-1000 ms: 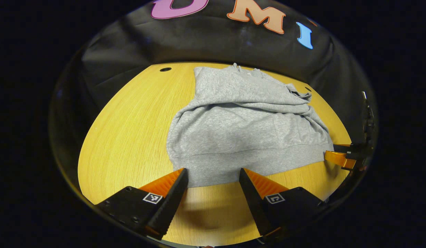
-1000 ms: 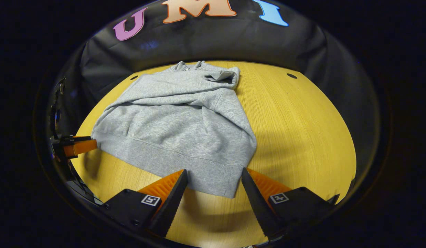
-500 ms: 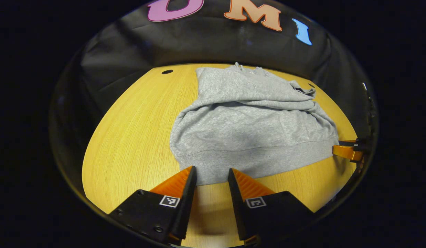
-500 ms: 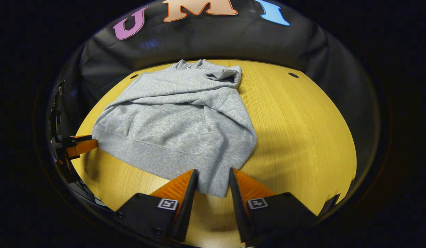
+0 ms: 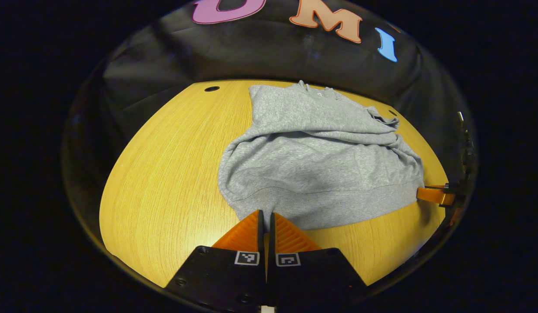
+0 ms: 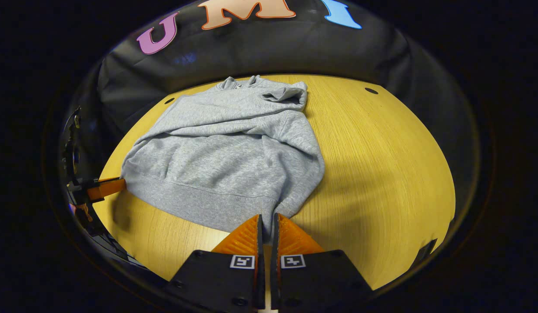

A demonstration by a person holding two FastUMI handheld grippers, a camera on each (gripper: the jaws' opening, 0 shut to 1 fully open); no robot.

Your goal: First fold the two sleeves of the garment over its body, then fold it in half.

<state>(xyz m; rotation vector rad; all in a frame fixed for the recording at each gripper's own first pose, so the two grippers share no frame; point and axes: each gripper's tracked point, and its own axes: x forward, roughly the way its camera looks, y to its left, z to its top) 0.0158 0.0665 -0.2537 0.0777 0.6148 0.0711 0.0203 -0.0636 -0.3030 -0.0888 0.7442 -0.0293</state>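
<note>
Black cloth hangs behind a yellow wood-grain desk [image 5: 164, 174], and the grey garment [image 5: 321, 165] lies on that desk with both sleeves already folded over its body, hood end toward twelve o'clock and ribbed hem [image 6: 208, 204] toward me at six o'clock.

My left gripper [image 5: 265, 217] sits at the hem's corner, at six o'clock in the left gripper view; its fingers are drawn together with only a thin slit between them, and the hem edge runs into that slit, so they pinch the fabric. At about three o'clock in that same view, my right gripper [image 5: 434, 194] touches the hem's other corner.

In the right gripper view, its fingers [image 6: 290, 237] are likewise pressed close at six o'clock, clamped on the hem where the cloth gathers into a small pucker. At nine o'clock, my left gripper meets the far hem corner.

Small square black-and-white markers [image 6: 243, 261] sit on the gripper bodies; I cannot read any writing on them. Two dark round holes [image 6: 371, 91] mark the desk's far edge.
</note>
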